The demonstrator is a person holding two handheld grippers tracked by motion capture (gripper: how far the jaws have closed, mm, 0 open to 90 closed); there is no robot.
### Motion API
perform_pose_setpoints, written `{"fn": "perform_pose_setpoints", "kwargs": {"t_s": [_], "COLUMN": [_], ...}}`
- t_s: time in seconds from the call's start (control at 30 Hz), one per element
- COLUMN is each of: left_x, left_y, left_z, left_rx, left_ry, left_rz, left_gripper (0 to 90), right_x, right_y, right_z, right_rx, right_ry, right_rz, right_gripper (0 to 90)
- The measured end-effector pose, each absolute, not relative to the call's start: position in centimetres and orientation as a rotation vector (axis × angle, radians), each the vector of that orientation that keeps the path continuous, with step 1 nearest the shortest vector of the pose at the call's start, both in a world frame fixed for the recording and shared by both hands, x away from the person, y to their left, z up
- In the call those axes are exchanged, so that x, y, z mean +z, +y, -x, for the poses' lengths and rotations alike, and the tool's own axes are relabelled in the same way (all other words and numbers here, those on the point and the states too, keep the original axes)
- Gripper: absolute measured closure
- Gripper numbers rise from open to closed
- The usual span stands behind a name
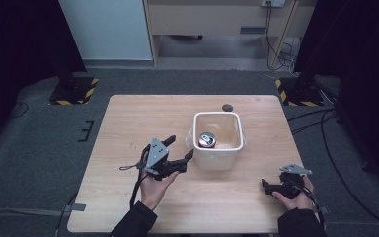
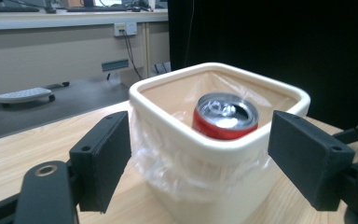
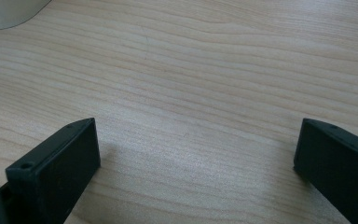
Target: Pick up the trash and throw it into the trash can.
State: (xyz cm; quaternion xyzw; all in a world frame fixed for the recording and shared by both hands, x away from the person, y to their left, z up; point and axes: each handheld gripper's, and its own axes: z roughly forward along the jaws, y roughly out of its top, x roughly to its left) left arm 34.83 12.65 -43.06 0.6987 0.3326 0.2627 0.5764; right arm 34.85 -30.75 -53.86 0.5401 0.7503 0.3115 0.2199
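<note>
1. While my wooden table [image 1: 128,128] bears little else, the cream bin [image 1: 217,154] with its clear liner sits mid-table.
2. My left gripper [image 1: 178,152], jaws spread, flanks the bin without touching.
3. My right gripper [image 1: 269,185] rests released, well apart.
4. Inside, the red can [image 1: 207,140] stands upright; depositing looks done, though I cannot tell what remains.

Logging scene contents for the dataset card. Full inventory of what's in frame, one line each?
table: 1, light wood, centre of the high view
bin: 1, cream, square, clear plastic liner, right of table centre
can: 1, red with silver top, upright inside the bin
small round object: 1, dark, on the table behind the bin; cannot tell what it is
left gripper: 1, black, jaws open, pointing at the bin
right gripper: 1, black, jaws open, over bare wood near the right front edge
</note>
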Motion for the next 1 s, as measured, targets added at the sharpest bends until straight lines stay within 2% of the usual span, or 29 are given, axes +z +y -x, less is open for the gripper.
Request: {"fn": "perform_pose_setpoints", "kwargs": {"t_s": [0.63,1.0], "left_x": [-47.6,-51.0], "left_y": [17.6,20.9], "left_z": [-32.0,-31.6], "left_rx": [0.593,0.545], "left_ry": [0.876,1.096], "left_rz": [-1.728,-1.875], "left_gripper": [17.6,14.2], "right_x": [-53.9,-53.9], "right_y": [-30.8,-30.8], "right_z": [-34.9,-34.8], "right_rx": [0.862,0.861], "right_ry": [2.075,2.076], "right_rz": [-1.492,-1.493], "right_gripper": [0.4,0.4]}}
